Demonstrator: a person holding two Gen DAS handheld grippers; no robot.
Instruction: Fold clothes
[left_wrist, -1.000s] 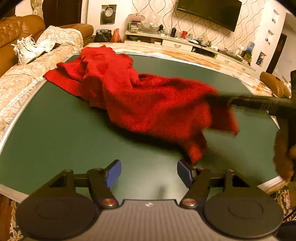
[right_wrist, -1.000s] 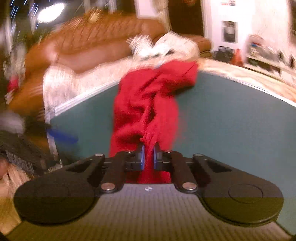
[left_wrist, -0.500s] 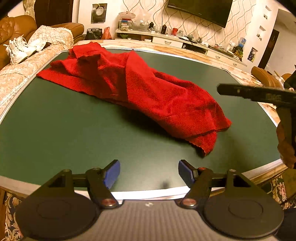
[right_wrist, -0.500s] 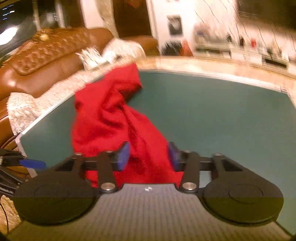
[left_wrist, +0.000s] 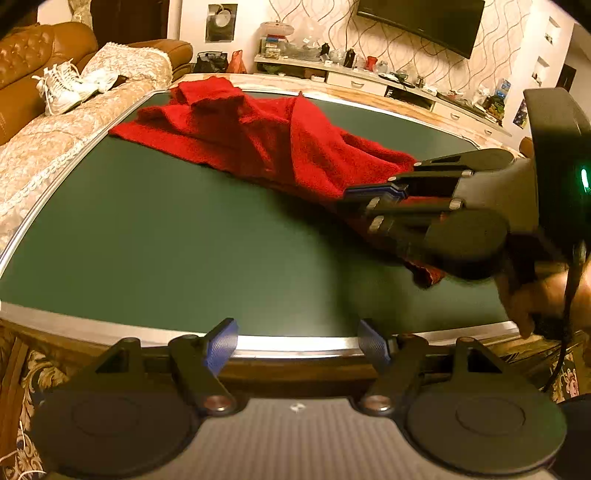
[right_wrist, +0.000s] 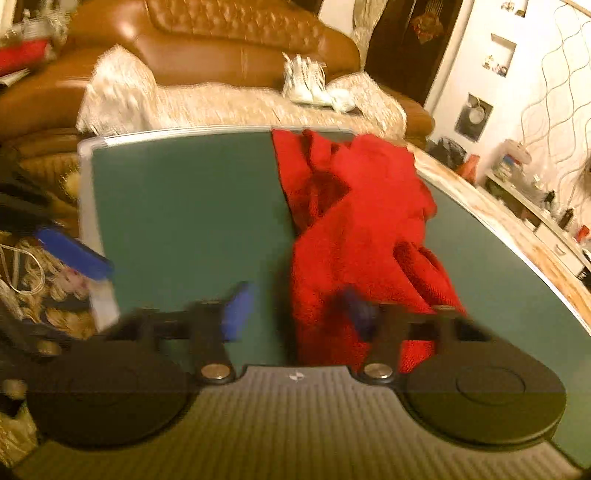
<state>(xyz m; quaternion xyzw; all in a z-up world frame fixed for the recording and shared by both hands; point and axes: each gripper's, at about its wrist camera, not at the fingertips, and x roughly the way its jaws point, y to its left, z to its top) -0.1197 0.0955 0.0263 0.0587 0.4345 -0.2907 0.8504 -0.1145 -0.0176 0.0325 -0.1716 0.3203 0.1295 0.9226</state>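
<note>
A red knitted garment (left_wrist: 280, 147) lies crumpled on the green table (left_wrist: 166, 240), stretching from the far left corner toward the right. My right gripper (left_wrist: 369, 194) hangs low over the garment's near right end. In the right wrist view, which is blurred, its jaws (right_wrist: 299, 314) are closing. The garment's (right_wrist: 351, 229) left edge lies between the blue pads, which stand clear of it. My left gripper (left_wrist: 295, 343) is open over the table's near metal edge, well short of the garment, with nothing between its fingers.
A brown leather sofa (left_wrist: 22, 66) with a cream throw and white sneakers (left_wrist: 59, 88) runs along the table's left side. A cluttered TV cabinet (left_wrist: 369, 74) stands beyond the far edge. The person's hand (left_wrist: 543, 295) holds the right gripper at the table's right corner.
The right gripper let go of the garment's end, which settled onto the table, then rolled and swung in low over that end. The left gripper drew back toward the near table edge.
</note>
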